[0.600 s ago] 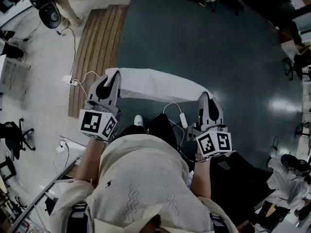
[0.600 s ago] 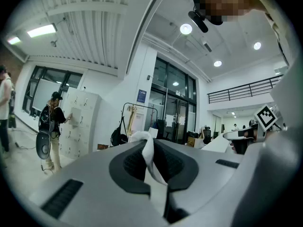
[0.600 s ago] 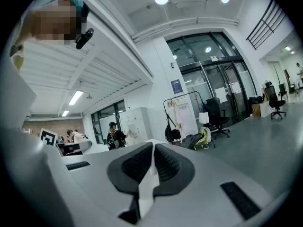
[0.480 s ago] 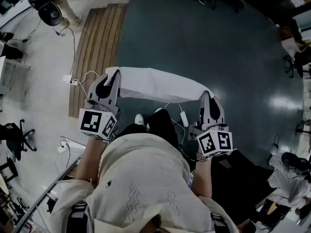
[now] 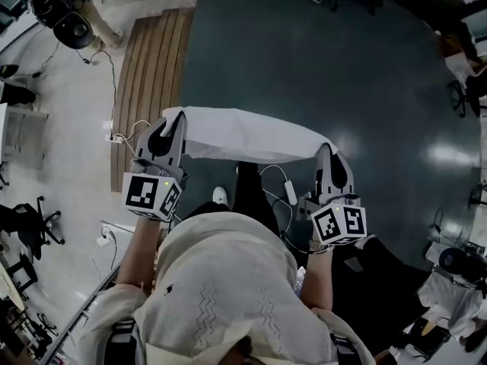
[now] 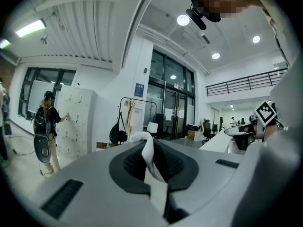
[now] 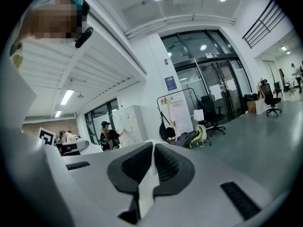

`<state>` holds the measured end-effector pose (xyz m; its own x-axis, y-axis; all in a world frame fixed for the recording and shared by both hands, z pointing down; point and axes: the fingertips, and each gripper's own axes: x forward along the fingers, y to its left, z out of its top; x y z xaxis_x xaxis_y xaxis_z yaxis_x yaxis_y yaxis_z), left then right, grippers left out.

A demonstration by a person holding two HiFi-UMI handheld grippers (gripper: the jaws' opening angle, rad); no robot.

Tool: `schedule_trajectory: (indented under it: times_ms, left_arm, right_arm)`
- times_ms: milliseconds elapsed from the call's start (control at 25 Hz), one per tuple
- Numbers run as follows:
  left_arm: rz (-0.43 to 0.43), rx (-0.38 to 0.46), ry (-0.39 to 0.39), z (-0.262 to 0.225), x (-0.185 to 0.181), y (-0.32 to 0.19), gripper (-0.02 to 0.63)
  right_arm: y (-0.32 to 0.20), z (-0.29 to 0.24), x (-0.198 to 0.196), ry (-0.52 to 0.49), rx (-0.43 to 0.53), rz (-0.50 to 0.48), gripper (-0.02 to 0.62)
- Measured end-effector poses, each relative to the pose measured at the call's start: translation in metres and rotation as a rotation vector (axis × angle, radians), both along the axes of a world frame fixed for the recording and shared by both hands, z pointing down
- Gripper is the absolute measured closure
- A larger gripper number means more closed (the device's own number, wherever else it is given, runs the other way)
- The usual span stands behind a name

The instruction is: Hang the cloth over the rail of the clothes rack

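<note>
Change since earlier: the left gripper point(image 5: 175, 120), the right gripper point(image 5: 328, 152) and the cloth point(image 5: 251, 134) sit as they did in the head view. The floor under them has slid a little, and the person's dark leg point(image 5: 248, 185) now reaches up to the cloth's near edge.
Cloth: white, stretched in a shallow band between the two grippers, in the air above the dark green floor point(image 5: 327, 67).
Left jaws: closed together on the cloth's left end. A white fold stands up between the black pads and curls over just past the tips.
Right jaws: closed together on the cloth's right end, with a thin white strip pinched in the slit between the pads.
Clothes rack point(image 7: 176, 97): far beyond the cloth, by the glass doors, with bags and garments already hanging on it. It is well apart from the cloth.
Wooden slats point(image 5: 152, 74): on the floor beyond the cloth's left end.
White shoe point(image 5: 219, 196): below the cloth's near edge, beside the leg.
White cable point(image 5: 283, 182): loops just below the cloth, nearer its right end.
</note>
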<state>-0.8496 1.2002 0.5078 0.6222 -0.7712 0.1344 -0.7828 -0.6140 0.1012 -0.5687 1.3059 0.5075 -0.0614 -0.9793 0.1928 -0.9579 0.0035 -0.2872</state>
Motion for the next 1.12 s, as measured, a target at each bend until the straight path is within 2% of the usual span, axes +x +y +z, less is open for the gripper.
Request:
schedule_trajectory:
  times_ms: [240,480,720,920,1120]
  left_arm:
    - [0.001,-0.005,-0.038,0.001,0.053,-0.069,0.584]
    - [-0.041,-0.002,-0.015,-0.005,0.112,-0.153,0.584]
    - [-0.074,0.023,0.023,-0.022,0.174,-0.213,0.584]
    - [-0.077,0.037,0.025,-0.031,0.197,-0.249,0.584]
    - [-0.047,0.01,0.016,-0.017,0.215,-0.29,0.584]
  right_arm:
    - [-0.078,0.011,0.043,-0.027,-0.017,-0.035,0.575]
    - [-0.166,0.006,0.101,-0.036,-0.019,-0.075,0.575]
    - [-0.229,-0.006,0.154,-0.047,-0.005,-0.123,0.575]
    - [-0.258,-0.012,0.178,-0.053,0.01,-0.114,0.575]
    - [-0.29,-0.002,0.201,-0.073,-0.011,-0.065,0.575]
